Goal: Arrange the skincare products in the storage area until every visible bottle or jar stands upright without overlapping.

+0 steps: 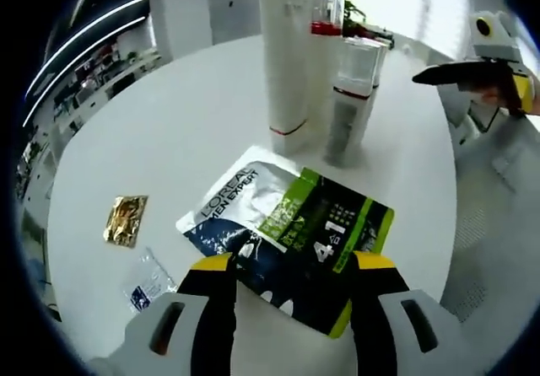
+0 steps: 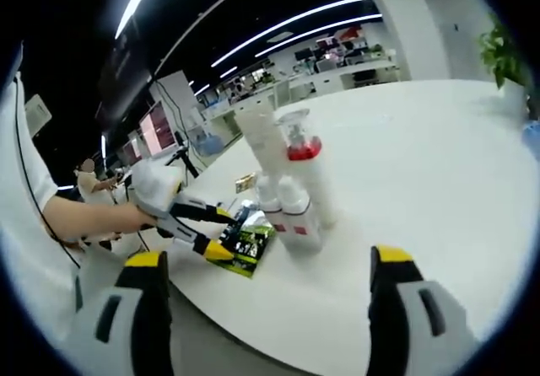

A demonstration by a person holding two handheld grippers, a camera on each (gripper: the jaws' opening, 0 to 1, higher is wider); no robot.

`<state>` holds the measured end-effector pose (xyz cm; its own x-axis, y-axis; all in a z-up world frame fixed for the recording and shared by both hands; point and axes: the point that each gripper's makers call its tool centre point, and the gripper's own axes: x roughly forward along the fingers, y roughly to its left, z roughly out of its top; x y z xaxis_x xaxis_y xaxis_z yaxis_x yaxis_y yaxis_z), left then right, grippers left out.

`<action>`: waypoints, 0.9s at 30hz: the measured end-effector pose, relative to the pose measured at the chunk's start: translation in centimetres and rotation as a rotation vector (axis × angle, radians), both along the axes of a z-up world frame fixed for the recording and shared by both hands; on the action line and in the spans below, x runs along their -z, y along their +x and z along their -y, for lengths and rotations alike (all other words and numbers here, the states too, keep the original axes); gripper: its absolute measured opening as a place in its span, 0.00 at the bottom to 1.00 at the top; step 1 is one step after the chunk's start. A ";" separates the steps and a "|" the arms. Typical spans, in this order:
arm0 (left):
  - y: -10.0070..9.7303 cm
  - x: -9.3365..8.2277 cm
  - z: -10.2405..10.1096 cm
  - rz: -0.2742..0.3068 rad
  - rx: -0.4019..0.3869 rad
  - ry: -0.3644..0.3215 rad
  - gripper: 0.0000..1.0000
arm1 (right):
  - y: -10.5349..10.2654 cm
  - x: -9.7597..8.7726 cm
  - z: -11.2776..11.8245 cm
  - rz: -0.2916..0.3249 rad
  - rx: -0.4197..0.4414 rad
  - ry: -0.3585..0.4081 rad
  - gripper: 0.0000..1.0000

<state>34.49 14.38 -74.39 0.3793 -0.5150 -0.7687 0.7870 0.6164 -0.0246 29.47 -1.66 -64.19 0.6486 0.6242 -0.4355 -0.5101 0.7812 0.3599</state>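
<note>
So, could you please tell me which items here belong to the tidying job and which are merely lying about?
Job:
tall white tube
red-banded bottle
two small white bottles
L'Oreal pouch

Lying about:
gold sachet
clear sachet

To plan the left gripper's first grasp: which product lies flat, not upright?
The L'Oreal Men Expert sachet pack, dark with green panel, lies flat between the left gripper jaws; the white bottles stand.

Open-plan office, ceiling light strips (image 2: 287,30), desk rows (image 2: 337,68)
</note>
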 end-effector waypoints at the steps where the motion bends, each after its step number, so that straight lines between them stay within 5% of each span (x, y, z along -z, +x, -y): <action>1: 0.1 0.0 0.0 -0.003 0.005 0.001 0.51 | 0.0 0.0 0.0 0.001 0.000 0.000 0.99; 27: -0.5 -0.8 -0.8 -0.029 0.002 0.034 0.53 | -0.2 -0.6 0.2 0.018 0.005 -0.003 0.99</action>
<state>33.96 15.16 -73.57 0.3552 -0.4893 -0.7965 0.7876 0.6156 -0.0269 29.27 -1.87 -63.55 0.6597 0.6196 -0.4253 -0.5125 0.7848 0.3485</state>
